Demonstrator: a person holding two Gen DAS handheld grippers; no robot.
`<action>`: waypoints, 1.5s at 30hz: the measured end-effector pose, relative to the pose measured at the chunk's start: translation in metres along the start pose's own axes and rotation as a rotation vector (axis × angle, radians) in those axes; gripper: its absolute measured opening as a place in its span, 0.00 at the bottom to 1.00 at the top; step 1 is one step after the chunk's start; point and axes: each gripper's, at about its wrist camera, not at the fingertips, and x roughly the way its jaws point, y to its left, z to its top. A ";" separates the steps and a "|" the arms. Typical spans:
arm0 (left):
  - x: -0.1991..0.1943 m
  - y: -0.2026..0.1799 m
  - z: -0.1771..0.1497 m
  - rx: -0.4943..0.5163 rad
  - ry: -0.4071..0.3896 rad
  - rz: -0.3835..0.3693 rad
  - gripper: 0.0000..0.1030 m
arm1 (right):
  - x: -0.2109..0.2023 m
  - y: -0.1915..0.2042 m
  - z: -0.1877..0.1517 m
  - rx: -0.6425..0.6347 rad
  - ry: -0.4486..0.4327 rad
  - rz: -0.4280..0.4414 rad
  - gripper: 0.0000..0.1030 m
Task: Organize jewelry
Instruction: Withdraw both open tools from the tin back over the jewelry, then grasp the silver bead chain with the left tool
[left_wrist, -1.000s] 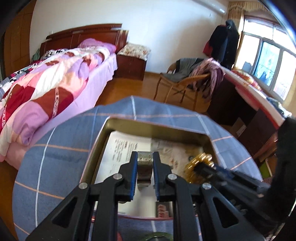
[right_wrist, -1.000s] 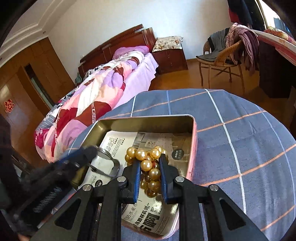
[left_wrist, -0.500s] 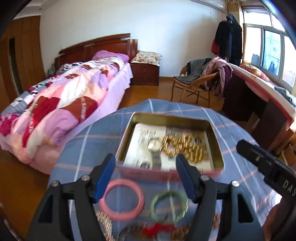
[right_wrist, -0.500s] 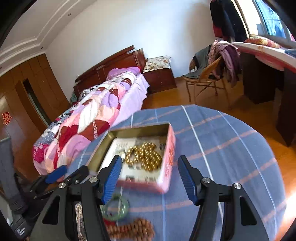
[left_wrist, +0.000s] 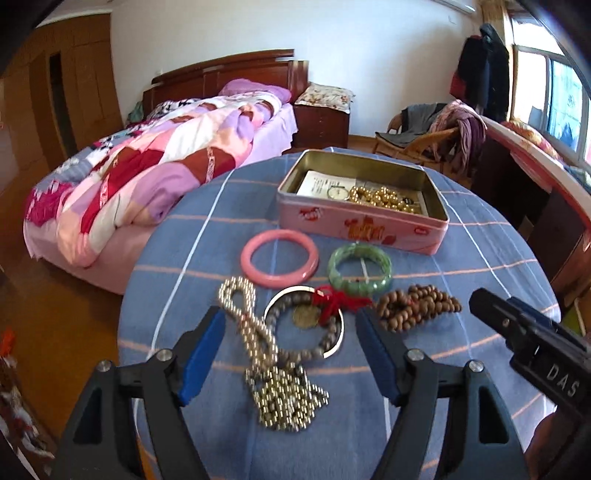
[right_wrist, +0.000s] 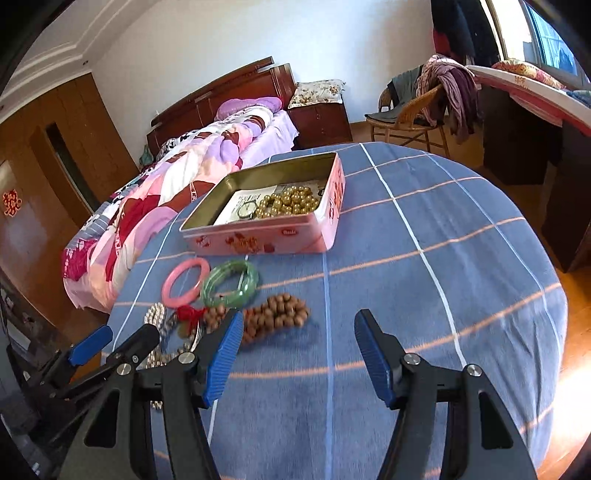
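Jewelry lies loose on the surface (left_wrist: 480, 258) awaiting sorting: silver bead chain (left_wrist: 258, 354), pink bangle (left_wrist: 279, 257), green bangle (left_wrist: 359, 266), wooden beads (left_wrist: 417, 304). Beyond them the tin (left_wrist: 362, 225) already holds a watch (left_wrist: 338, 192) and gold beads (left_wrist: 384, 197). Left tool (left_wrist: 291, 354) and right tool (right_wrist: 299, 354) hover spread wide, empty, ready for another piece.

tin (left_wrist: 360, 229): 1 | bangles: 2, pink bangle (left_wrist: 279, 257), green bangle (left_wrist: 359, 268) | bead strands on surface: 3, silver beads (left_wrist: 258, 347), brown beads (left_wrist: 417, 306), grey beads (left_wrist: 314, 347) | in tin: gold beads (left_wrist: 380, 197) 1, watch (left_wrist: 338, 192) 1
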 end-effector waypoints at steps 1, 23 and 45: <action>-0.001 0.000 -0.003 -0.011 0.004 -0.007 0.73 | -0.003 0.000 -0.003 -0.007 -0.004 -0.003 0.61; -0.014 0.016 -0.030 -0.008 0.002 0.048 0.73 | -0.022 0.007 -0.013 -0.027 -0.022 0.001 0.61; 0.008 0.029 -0.051 -0.040 0.083 -0.122 0.72 | -0.021 0.009 -0.021 -0.066 -0.023 0.002 0.61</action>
